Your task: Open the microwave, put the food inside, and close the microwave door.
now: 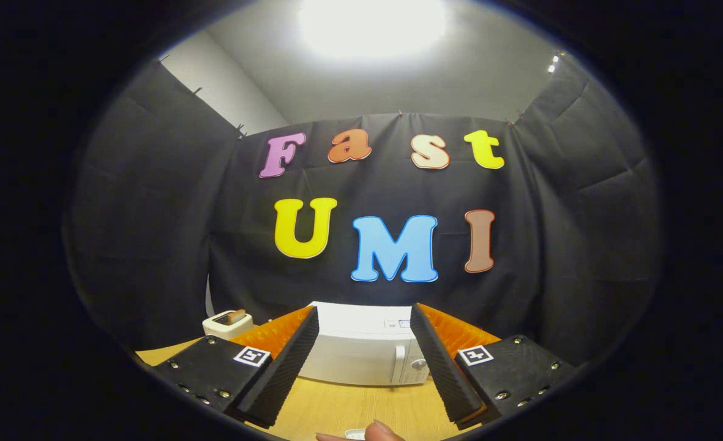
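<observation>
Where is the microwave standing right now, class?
In the gripper view, the white microwave stands on the wooden table, door closed, beyond the open claw and framed between its fingers, with a small white toaster to its left.

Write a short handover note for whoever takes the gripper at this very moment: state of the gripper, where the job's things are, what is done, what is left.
Gripper: open, holding nothing, its black ribbed fingers spread wide apart.
White box-shaped microwave: on the light wooden table, beyond the fingers and framed between them. Its door looks shut, with the white upright handle beside the round knob.
Small white toaster: to the microwave's left, a brown piece sitting in its top.
A fingertip shows at the near table edge.
Done: nothing yet, judging by the shut door.
Left: open the door, put the food inside, close the door.
</observation>
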`<state>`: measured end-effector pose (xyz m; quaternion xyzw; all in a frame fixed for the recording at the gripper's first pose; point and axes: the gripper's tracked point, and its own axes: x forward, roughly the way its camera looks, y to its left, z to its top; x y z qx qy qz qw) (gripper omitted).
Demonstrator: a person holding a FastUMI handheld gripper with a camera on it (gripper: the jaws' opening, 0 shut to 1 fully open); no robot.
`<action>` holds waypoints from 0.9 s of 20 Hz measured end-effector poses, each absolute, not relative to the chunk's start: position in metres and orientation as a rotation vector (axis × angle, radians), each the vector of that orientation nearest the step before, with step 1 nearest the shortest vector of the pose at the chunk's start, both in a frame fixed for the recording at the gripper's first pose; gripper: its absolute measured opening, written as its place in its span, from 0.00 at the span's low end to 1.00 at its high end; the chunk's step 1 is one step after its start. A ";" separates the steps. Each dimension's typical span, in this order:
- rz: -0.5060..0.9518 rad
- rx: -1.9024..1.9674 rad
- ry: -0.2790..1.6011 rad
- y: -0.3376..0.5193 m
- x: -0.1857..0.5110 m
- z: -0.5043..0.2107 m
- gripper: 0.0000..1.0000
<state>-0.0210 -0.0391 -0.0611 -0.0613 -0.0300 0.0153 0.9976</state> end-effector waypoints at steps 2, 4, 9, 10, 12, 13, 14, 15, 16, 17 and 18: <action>-0.063 -0.106 -0.077 -0.051 -0.019 -0.041 0.96; -0.096 -0.113 -0.104 -0.047 -0.018 -0.022 0.96; -0.110 -0.148 -0.112 -0.039 -0.020 -0.010 0.96; -0.110 -0.150 -0.108 -0.039 -0.021 -0.011 0.96; -0.116 -0.160 -0.105 -0.040 -0.020 -0.012 0.96; -0.118 -0.160 -0.097 -0.041 -0.018 -0.016 0.96; -0.118 -0.157 -0.088 -0.041 -0.019 -0.017 0.96; -0.120 -0.154 -0.083 -0.043 -0.018 -0.019 0.96; -0.126 -0.152 -0.083 -0.045 -0.018 -0.018 0.96; -0.128 -0.152 -0.084 -0.046 -0.017 -0.018 0.96; -0.130 -0.153 -0.084 -0.047 -0.017 -0.018 0.96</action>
